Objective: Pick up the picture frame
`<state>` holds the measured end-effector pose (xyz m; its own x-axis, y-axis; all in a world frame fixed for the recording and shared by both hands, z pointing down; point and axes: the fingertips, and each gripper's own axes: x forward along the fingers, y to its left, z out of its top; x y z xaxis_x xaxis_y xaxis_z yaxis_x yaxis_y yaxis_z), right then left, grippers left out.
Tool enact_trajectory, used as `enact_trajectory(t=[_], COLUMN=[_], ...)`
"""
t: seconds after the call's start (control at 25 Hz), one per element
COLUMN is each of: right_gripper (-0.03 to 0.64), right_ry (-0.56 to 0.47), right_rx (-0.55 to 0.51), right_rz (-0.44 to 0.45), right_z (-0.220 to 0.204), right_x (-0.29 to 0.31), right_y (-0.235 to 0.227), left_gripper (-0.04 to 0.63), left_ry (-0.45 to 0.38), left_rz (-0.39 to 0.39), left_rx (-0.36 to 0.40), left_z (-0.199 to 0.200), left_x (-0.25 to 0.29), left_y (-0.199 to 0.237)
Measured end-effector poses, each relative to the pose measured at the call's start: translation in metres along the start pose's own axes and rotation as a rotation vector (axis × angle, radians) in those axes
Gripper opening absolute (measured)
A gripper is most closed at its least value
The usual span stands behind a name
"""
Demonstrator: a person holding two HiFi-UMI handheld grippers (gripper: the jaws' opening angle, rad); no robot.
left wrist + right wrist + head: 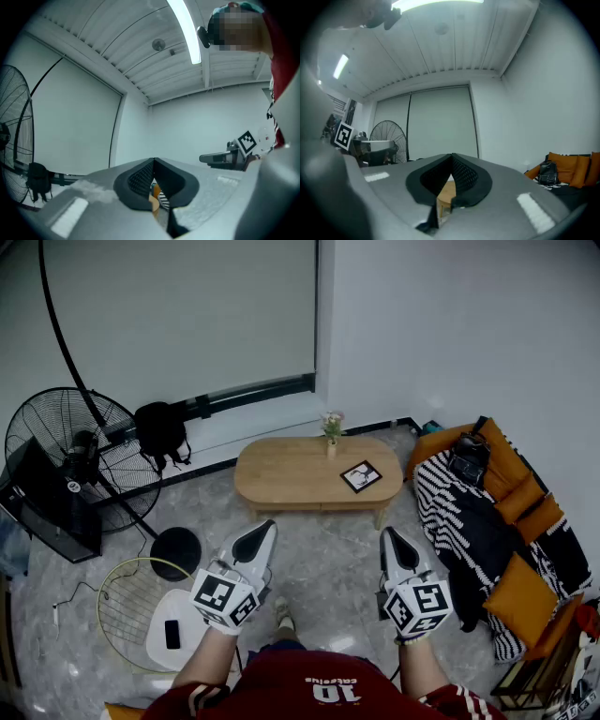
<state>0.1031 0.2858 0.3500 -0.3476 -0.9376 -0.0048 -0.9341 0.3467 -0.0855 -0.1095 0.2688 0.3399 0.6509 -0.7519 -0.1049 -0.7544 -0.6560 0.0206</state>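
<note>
A small black picture frame (pixel 361 476) lies flat on the right part of an oval wooden coffee table (pixel 281 474). My left gripper (pixel 260 538) and right gripper (pixel 394 545) are held level in front of me, well short of the table, both shut and with nothing in them. In the left gripper view the jaws meet at their tips (pixel 153 161), and a strip of the table shows below them. The right gripper's jaws also meet at their tips (pixel 451 157), with the table edge (pixel 446 194) seen through the gap below.
A small vase with flowers (pixel 331 430) stands on the table behind the frame. An orange sofa (pixel 511 521) with a striped blanket and a black bag is at the right. A large fan (pixel 70 451) stands at the left, and a white stool with a phone (pixel 172 634) by my feet.
</note>
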Motion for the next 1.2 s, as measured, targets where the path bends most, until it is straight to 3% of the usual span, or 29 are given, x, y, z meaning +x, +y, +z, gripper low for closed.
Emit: enact_trajectory(t=[1.2], right_gripper=[-0.009], right_ry=[-0.012], right_rx=[-0.034], right_rz=[-0.017], right_z=[0.001], right_x=[-0.017], right_y=[0.001], left_gripper=[0.0], left_ry=[0.012], left_rz=[-0.019], left_rx=[-0.014], left_z=[-0.005], left_x=[-0.003], left_y=[-0.02])
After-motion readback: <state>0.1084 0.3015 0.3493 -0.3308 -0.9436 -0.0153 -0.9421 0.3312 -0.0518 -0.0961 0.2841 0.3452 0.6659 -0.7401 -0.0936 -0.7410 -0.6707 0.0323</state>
